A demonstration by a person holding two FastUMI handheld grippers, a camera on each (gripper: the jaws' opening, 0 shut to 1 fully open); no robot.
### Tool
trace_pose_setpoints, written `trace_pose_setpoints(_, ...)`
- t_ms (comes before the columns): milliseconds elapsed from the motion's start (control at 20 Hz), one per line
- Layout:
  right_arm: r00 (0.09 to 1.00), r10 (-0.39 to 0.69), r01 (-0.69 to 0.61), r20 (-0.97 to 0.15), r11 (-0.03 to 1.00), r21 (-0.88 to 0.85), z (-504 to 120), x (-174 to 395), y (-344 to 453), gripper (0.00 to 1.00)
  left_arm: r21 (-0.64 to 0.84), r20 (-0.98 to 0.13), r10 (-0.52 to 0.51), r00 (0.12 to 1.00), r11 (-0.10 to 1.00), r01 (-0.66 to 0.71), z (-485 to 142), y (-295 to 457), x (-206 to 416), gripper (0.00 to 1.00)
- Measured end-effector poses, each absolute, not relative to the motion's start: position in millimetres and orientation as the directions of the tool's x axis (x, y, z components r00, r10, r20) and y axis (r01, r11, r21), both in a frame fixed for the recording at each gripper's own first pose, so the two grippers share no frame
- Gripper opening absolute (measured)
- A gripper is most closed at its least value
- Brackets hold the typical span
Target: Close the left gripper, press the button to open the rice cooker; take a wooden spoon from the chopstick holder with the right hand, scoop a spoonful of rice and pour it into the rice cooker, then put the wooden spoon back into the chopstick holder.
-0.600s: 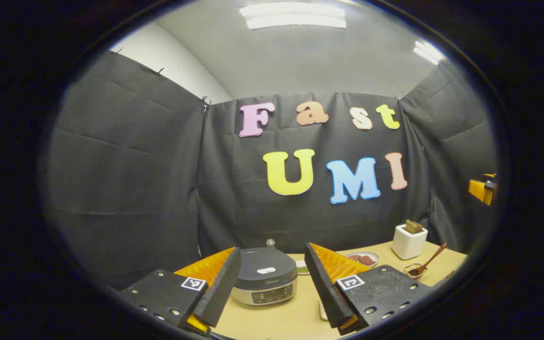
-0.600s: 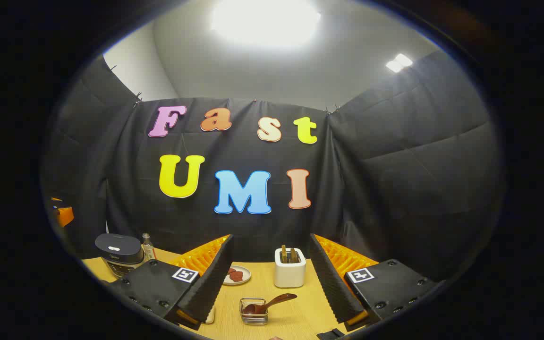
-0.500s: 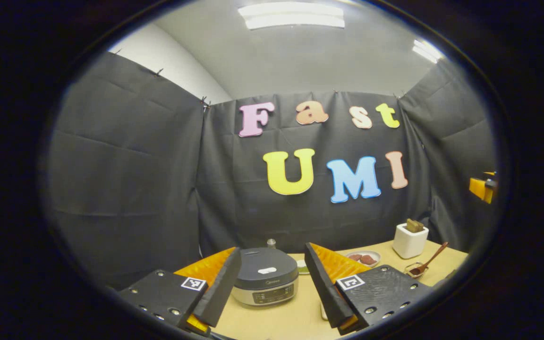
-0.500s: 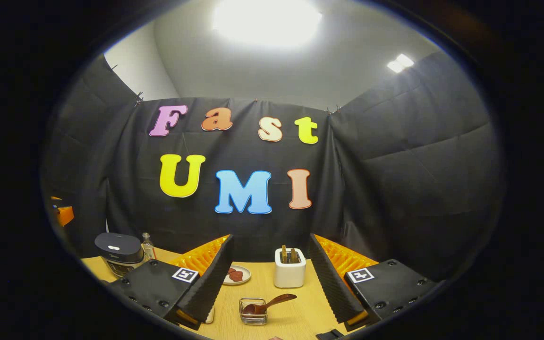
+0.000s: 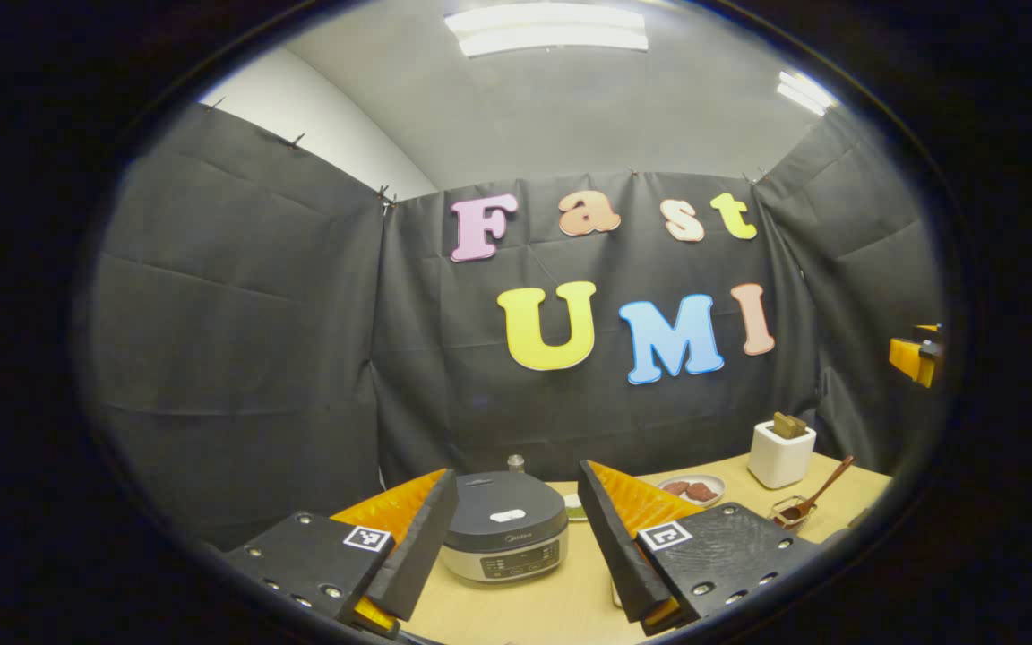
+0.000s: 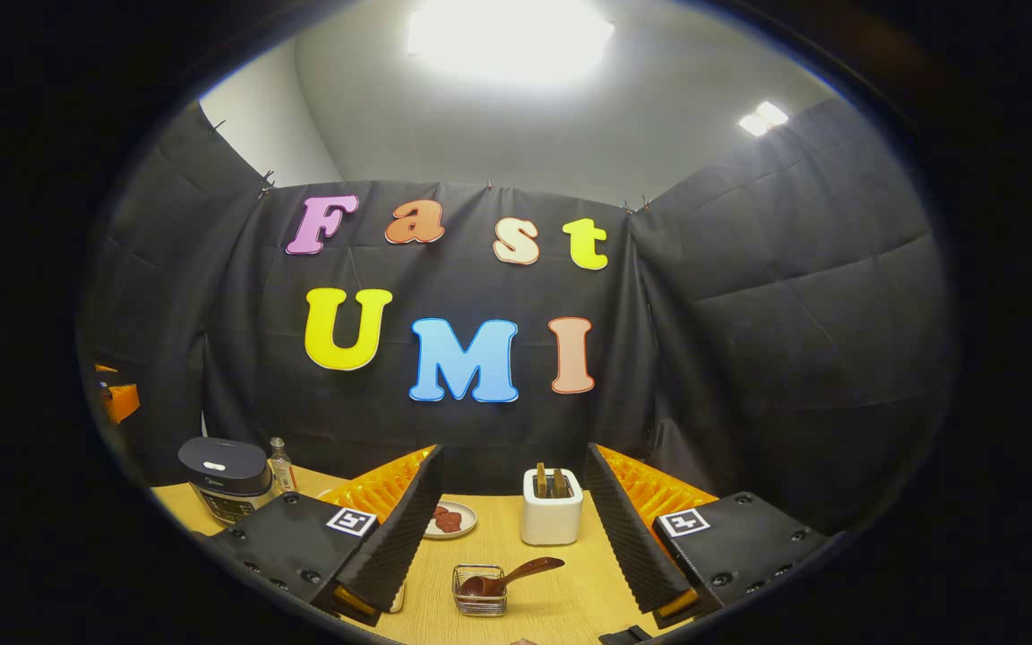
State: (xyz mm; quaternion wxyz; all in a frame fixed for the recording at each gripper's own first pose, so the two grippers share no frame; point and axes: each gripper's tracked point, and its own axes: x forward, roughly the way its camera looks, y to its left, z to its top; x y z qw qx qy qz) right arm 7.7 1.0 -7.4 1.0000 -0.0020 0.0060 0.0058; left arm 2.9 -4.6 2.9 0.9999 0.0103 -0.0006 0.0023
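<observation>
The rice cooker sits on the wooden table with its dark lid down, straight ahead between the fingers of my left gripper, which is open and holds nothing. The cooker also stands far left in the right gripper view. My right gripper is open and empty, facing the white chopstick holder, which has wooden handles sticking out of it. In front of the holder, a wooden spoon rests with its bowl in a small wire-framed dish. The holder and spoon appear far right in the left gripper view.
A small plate with reddish-brown pieces lies left of the holder. A small bottle stands behind the cooker. Black cloth walls close in the table at the back and on both sides. An orange part of the other gripper shows at the right edge.
Both views have drifted slightly, and the table objects sit a touch differently in frame. Both grippers remain open and empty, and nothing on the table has moved.
</observation>
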Motion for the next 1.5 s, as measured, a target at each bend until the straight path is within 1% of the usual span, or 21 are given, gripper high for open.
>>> trace_pose_setpoints(50,1.0,0.012,-0.012,-0.012,1.0,-0.005,-7.5,7.8,0.9,0.96,0.021,0.001,0.007,1.0,1.0,-0.007,3.5,-4.4,2.7,0.84)
trace_pose_setpoints(650,1.0,0.016,-0.016,-0.01,1.0,-0.015,-8.3,14.7,-9.8,0.97,0.034,0.015,0.011,1.0,0.999,-0.011,16.2,-14.0,2.4,0.84)
trace_pose_setpoints(700,1.0,0.017,-0.017,-0.008,1.0,-0.017,-8.0,15.2,-10.7,0.99,0.035,0.015,0.011,1.0,0.999,-0.012,16.6,-15.9,3.6,0.84)
trace_pose_setpoints(800,1.0,0.021,-0.021,-0.008,1.0,-0.02,-9.2,16.3,-12.6,0.96,0.034,0.013,0.013,1.0,0.999,-0.014,17.3,-18.6,4.1,0.84)
trace_pose_setpoints(950,0.999,0.03,-0.03,-0.014,0.999,-0.023,-12.9,17.8,-16.3,0.96,0.032,0.01,0.011,1.0,0.999,-0.011,19.1,-24.9,4.2,0.84)
trace_pose_setpoints(1050,0.999,0.036,-0.036,-0.014,0.999,-0.025,-13.5,19.3,-20.4,0.99,0.033,0.014,0.014,1.0,0.999,-0.014,22.4,-27.2,5.9,0.84)
trace_pose_setpoints(1100,0.999,0.039,-0.039,-0.013,0.999,-0.028,-15.0,19.6,-22.4,0.97,0.034,0.015,0.016,1.0,0.999,-0.016,23.5,-29.7,5.6,0.84)
trace_pose_setpoints(1150,0.999,0.043,-0.044,-0.012,0.999,-0.032,-15.9,20.2,-24.4,0.98,0.033,0.017,0.018,1.0,0.999,-0.018,25.7,-31.1,6.1,0.84)
trace_pose_setpoints(1250,0.999,0.051,-0.052,-0.011,0.998,-0.038,-20.3,21.4,-29.2,0.97,0.023,0.013,0.017,1.0,1.0,-0.018,26.5,-36.6,6.4,0.84)
trace_pose_setpoints(1300,0.998,0.061,-0.061,-0.012,0.997,-0.036,-23.0,21.6,-30.0,0.99,0.018,0.01,0.02,1.0,1.0,-0.021,25.6,-38.2,6.1,0.84)
trace_pose_setpoints(1350,0.997,0.072,-0.073,-0.017,0.997,-0.033,-27.3,21.2,-30.1,0.97,0.017,0.007,0.028,1.0,0.999,-0.028,25.8,-39.0,4.9,0.84)
trace_pose_setpoints(1500,0.994,0.108,-0.109,-0.024,0.994,-0.032,-36.4,20.7,-30.0,0.98,0.019,0.005,0.035,0.999,0.999,-0.035,28.2,-43.7,4.9,0.84)
